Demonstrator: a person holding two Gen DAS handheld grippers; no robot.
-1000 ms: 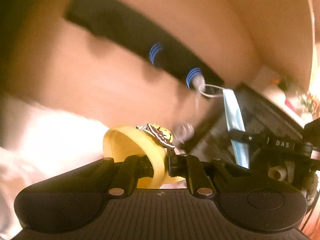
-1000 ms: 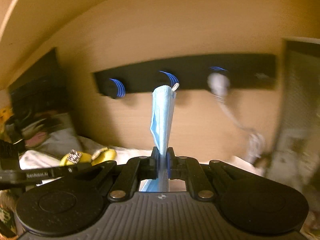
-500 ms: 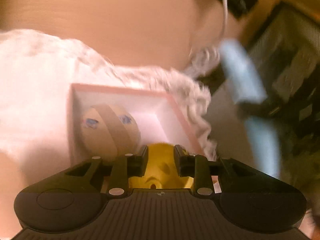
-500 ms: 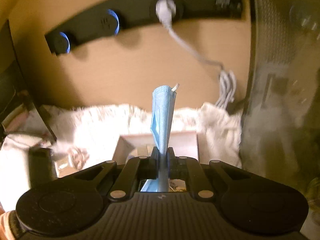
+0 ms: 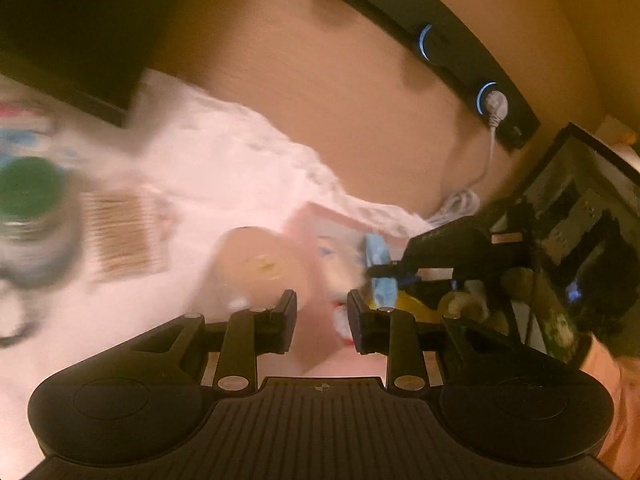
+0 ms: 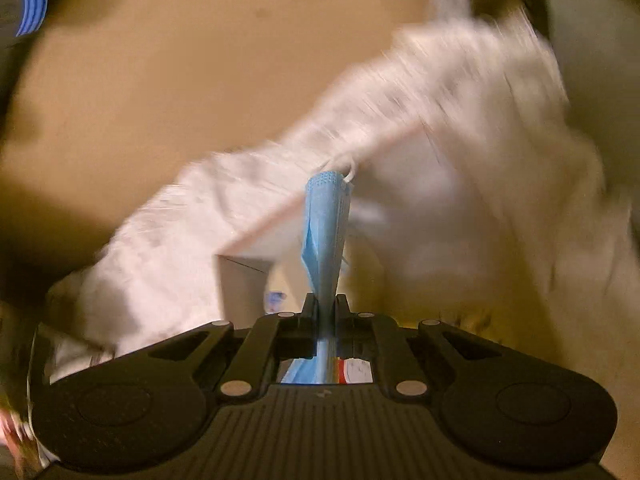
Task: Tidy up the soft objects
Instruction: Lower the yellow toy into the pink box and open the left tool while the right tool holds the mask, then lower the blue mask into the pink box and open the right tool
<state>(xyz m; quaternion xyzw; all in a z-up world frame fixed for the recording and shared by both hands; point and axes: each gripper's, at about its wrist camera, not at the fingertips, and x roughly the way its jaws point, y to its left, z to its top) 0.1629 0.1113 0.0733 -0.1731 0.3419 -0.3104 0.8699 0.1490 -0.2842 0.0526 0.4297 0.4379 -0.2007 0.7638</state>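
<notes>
My right hand-held gripper (image 6: 326, 312) pinches a pleated blue mask (image 6: 326, 224) over a pink-rimmed box (image 5: 340, 218) on fluffy white cloth (image 5: 224, 176), while my left hand-held gripper (image 5: 322, 320) gapes empty.

Dim, warm orange-yellow cast in both views. Heavy motion blur: left wrist view smears the green-lidded jar (image 5: 30, 192) at left edge and white cloth (image 5: 224, 184); right wrist view streaks the white cloth (image 6: 420, 128) diagonally. Sharp only near the lens: black gripper bodies and blue mask (image 6: 326, 236). Strong fisheye bending at edges. Dark vignette upper left. Blue glow rings on black strip (image 5: 452, 60), soft shadows beneath it.
</notes>
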